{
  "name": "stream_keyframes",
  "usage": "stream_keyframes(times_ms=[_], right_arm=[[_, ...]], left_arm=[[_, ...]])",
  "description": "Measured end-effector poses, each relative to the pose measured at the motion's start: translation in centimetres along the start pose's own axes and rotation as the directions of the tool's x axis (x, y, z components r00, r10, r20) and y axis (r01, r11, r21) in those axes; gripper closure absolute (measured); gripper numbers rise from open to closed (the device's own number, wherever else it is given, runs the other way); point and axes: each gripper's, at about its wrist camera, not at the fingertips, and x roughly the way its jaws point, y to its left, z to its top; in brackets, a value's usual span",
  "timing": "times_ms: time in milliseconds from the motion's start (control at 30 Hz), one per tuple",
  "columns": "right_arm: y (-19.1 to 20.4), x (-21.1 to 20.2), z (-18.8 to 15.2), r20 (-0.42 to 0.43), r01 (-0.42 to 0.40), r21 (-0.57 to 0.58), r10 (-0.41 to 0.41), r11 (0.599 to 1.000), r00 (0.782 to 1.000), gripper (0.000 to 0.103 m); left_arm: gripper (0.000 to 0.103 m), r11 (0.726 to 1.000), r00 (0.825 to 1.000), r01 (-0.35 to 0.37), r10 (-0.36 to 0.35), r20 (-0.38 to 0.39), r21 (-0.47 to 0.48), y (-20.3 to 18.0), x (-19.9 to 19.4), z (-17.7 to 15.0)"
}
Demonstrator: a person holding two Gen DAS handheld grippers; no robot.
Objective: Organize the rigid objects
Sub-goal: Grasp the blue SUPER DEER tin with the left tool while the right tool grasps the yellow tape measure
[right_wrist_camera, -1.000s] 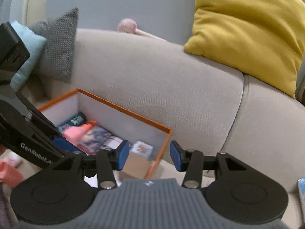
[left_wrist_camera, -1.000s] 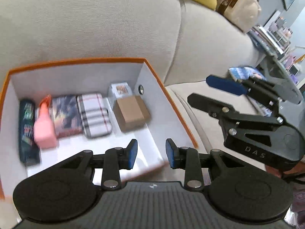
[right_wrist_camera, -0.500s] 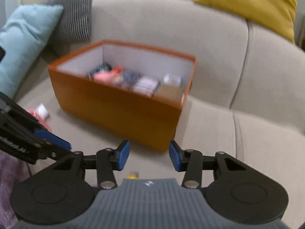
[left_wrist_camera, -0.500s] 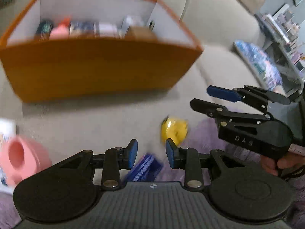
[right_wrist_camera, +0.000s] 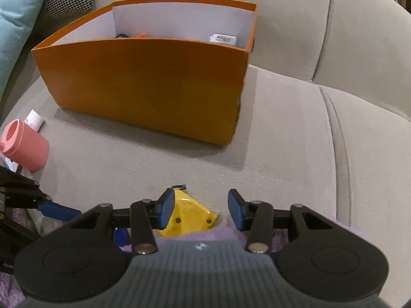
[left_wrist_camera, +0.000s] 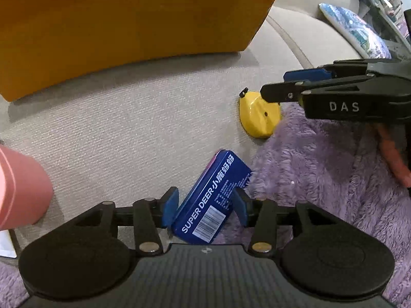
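A blue "SUPER DEER" tin (left_wrist_camera: 213,200) lies on the grey sofa seat at the edge of a purple fluffy blanket. My left gripper (left_wrist_camera: 205,208) is open with the tin between its pads. A yellow tape measure (left_wrist_camera: 258,116) lies further right; it also shows in the right wrist view (right_wrist_camera: 190,218). My right gripper (right_wrist_camera: 200,209) is open and straddles it low over the seat; it shows from the side in the left wrist view (left_wrist_camera: 303,84). The orange box (right_wrist_camera: 143,82) stands behind on the seat with several items inside.
A pink cup (right_wrist_camera: 24,145) lies on its side at the left, next to a white paper item (right_wrist_camera: 34,119). The purple blanket (left_wrist_camera: 321,179) covers the near right. Teal (right_wrist_camera: 15,23) and houndstooth cushions sit back left. The sofa backrest rises behind the box.
Both grippers have dropped from above the box down to the seat in front of it. The left now brackets the blue tin, the right brackets the yellow tape measure.
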Motion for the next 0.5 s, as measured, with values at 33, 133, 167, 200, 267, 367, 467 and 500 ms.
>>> stream_keyframes(times_ms=[33,133,167,200,267,367,467,500], right_arm=[[0.0,0.1,0.0,-0.003,-0.006,-0.002,0.006,1.000,1.000,0.056],[0.0,0.4,0.2,-0.012,-0.021,-0.003,0.021,1.000,1.000,0.056],[0.0,0.6,0.3,-0.016,-0.029,-0.007,0.029,1.000,0.999,0.056],[0.0,0.8,0.3,-0.021,-0.035,-0.011,0.034,0.999,0.999,0.056],[0.2,1.0,0.4,-0.022,-0.027,-0.018,0.026,0.999,0.999,0.056],[-0.2,1.1,0.4,-0.018,-0.042,0.017,0.043,0.999,0.999,0.056],[-0.8,1.1,0.4,-0.011,-0.046,0.059,0.047,0.997,0.999,0.056],[-0.8,1.0,0.4,-0.010,-0.047,0.064,0.047,0.997,0.999,0.056]], left_arm=[[0.046,1.000,1.000,0.005,-0.005,0.005,-0.006,0.2,-0.1,-0.1],[0.046,1.000,1.000,0.004,-0.004,0.009,-0.005,0.4,0.3,-0.4],[0.045,1.000,1.000,-0.001,0.001,0.008,0.007,0.2,0.4,-0.4],[0.044,1.000,1.000,-0.008,0.008,0.007,0.027,0.0,0.5,-0.5],[0.043,0.998,1.000,-0.015,0.014,0.009,0.069,-0.6,0.6,-0.7],[0.044,0.994,1.000,-0.022,0.020,0.016,0.109,-1.4,0.8,-0.9],[0.049,0.993,1.000,-0.019,0.016,0.024,0.115,-1.4,0.5,-1.1],[0.050,0.993,1.000,-0.017,0.014,0.027,0.113,-1.4,0.4,-1.2]])
